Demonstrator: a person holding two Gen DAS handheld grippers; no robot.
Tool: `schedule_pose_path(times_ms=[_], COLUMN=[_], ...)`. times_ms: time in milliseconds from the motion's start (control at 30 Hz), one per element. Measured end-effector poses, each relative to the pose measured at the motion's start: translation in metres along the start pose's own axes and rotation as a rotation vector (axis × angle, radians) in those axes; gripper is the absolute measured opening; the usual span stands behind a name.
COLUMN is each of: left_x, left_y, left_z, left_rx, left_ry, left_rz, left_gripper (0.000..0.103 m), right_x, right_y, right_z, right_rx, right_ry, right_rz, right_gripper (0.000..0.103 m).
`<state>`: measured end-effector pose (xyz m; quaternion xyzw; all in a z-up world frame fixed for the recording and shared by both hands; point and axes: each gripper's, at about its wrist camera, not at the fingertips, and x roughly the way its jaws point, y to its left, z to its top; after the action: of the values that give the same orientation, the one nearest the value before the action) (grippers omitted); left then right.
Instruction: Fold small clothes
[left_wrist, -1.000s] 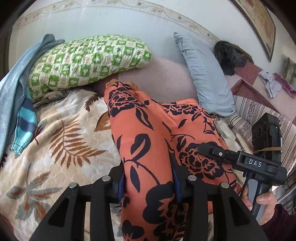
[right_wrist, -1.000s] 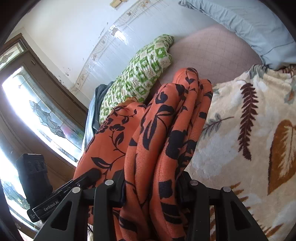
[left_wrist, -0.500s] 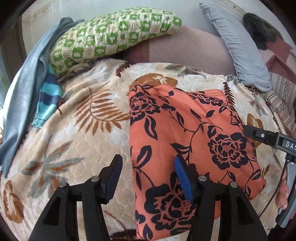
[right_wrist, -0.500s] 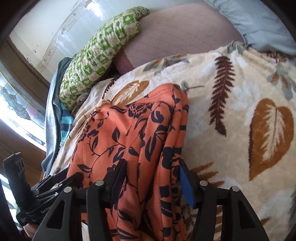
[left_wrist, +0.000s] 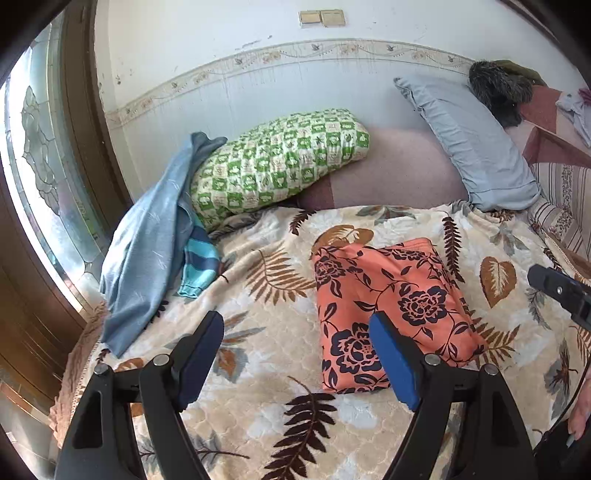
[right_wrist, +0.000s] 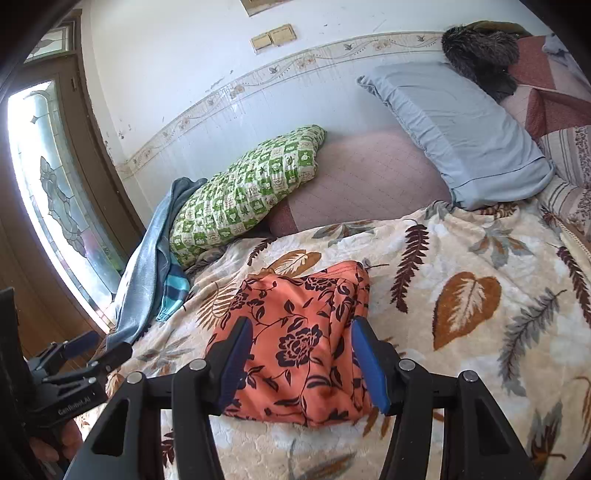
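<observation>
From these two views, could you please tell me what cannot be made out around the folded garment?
- Garment near edge: right wrist view, hidden behind the right gripper fingers.
- Striped cloth: left wrist view, mostly under the blue cloth.
- Right gripper: left wrist view, cut off by the frame edge.

Left gripper (left_wrist: 295, 356) — jaws spread wide, right gripper (right_wrist: 301, 358) likewise (both empty)

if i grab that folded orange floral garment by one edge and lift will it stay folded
Probably not. The orange floral garment looks like thin, soft fabric: its layers sag and bunch along the right edge, so it would likely droop and unfold. It seems light for its size. The plush leaf blanket under it may drag at it if pushed.
</observation>
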<state>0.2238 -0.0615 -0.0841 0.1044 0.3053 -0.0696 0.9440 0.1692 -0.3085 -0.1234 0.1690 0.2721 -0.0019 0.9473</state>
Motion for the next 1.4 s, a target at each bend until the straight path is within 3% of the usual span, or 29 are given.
schedule_pose_path(times_ms=[100, 433, 600, 1033, 1400], left_x=[-0.031, -0.096, -0.106, -0.124, -0.154], left_y=[0.007, 0.028, 0.038, 0.059, 0.068], left_z=[0.003, 0.004, -0.002, -0.008, -0.006], left_rx=[-0.015, -0.059, -0.08, -0.132, -0.149], left_ry=[-0.049, -0.123, -0.124, -0.122, -0.182], left_rz=[0.033, 0.082, 0.119, 0.134, 0.155], left_gripper=[0.089, 0.096, 0.096, 0.096, 0.096], right_x=[-0.031, -0.12, -0.128, -0.123, -0.126], right_y=[0.012, 0.056, 0.078, 0.115, 0.132], right_z=[-0.001, 0.013, 0.005, -0.023, -0.031], right_rx=[-0.036, -0.112, -0.134, -0.185, -0.226], right_ry=[-0.009, -0.139, -0.122, -0.051, -0.039], right_rz=[-0.019, -0.005, 0.014, 0.035, 0.063], right_gripper=[0.059, 0.066, 0.068, 0.068, 0.068])
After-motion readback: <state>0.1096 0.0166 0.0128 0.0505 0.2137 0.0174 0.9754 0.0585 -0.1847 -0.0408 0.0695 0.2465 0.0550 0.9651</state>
